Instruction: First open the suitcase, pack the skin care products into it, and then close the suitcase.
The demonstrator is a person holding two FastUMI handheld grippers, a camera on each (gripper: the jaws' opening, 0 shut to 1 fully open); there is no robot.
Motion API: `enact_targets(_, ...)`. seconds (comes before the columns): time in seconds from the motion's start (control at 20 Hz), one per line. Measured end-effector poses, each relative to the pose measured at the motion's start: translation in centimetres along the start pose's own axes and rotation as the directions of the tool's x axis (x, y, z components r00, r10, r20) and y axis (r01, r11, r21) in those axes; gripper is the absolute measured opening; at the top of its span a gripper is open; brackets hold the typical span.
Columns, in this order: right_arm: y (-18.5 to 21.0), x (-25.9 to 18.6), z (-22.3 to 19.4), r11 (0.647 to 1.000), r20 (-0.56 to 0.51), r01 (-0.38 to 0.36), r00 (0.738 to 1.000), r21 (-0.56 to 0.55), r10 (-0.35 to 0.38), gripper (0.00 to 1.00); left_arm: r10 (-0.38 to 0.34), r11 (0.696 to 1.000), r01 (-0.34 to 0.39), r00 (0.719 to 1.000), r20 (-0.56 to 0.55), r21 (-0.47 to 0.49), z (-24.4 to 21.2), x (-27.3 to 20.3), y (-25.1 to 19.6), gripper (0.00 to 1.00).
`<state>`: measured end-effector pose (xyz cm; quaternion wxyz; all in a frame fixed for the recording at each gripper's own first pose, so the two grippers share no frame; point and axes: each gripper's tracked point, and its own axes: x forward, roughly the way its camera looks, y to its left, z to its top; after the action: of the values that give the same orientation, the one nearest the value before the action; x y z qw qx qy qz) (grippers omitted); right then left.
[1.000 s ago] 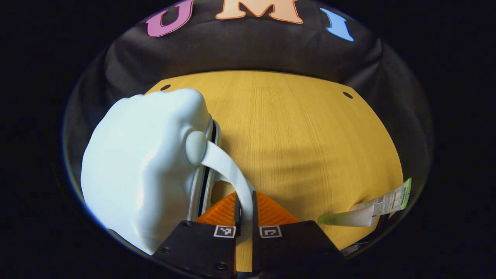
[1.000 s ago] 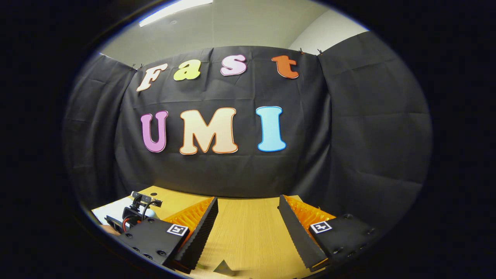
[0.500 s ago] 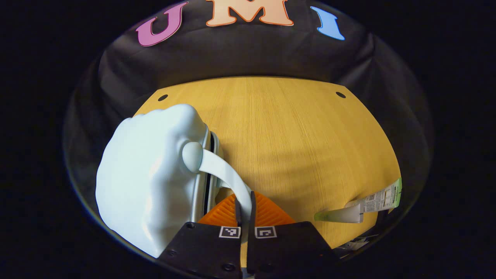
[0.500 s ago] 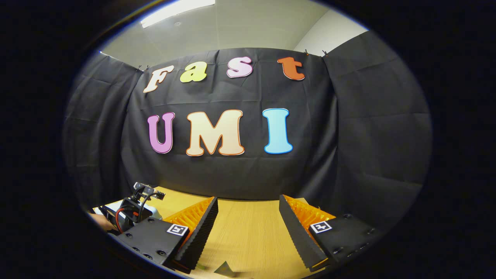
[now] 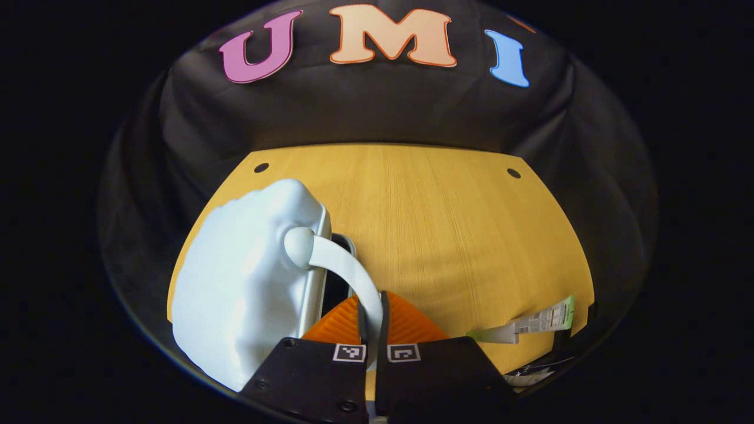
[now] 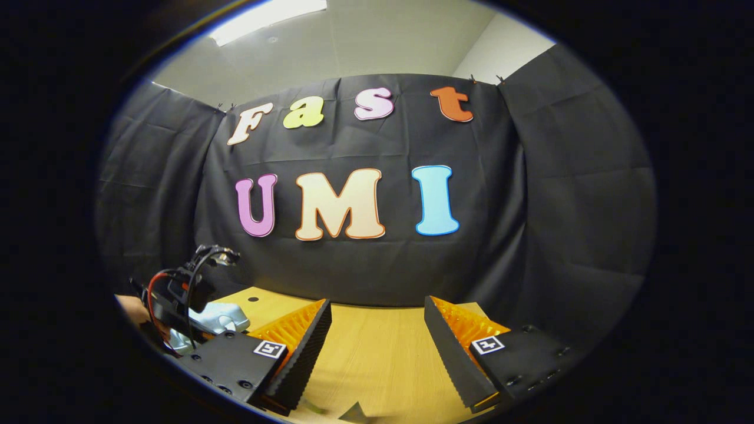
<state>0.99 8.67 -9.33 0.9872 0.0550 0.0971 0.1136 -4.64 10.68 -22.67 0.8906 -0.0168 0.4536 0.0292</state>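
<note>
Left claw [image 5: 371, 309] pinching the suitcase [image 5: 247, 282] strap [image 5: 344, 268], tube [image 5: 524, 327] to its right on the worktop [image 5: 447, 235], right claw [image 6: 377, 335] spread wide

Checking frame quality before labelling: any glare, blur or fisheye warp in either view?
Left gripper view: sharp; the pale blue suitcase is bright but not blown out, the table edge bows from the fisheye, and soft shadow bands cross the wood. Right gripper view: the ceiling light is overexposed, the wall cloth bulges outward, and the open right gripper stays in focus.
</note>
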Motion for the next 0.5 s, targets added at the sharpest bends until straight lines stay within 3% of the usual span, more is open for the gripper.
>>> enact_targets(0.5,2.3,0.4,0.3,0.999,0.021,-0.048,0.999,0.011,0.048,0.98,0.075,0.997,-0.078,0.988,0.137,0.019,6.2,-6.0,6.8,0.00)
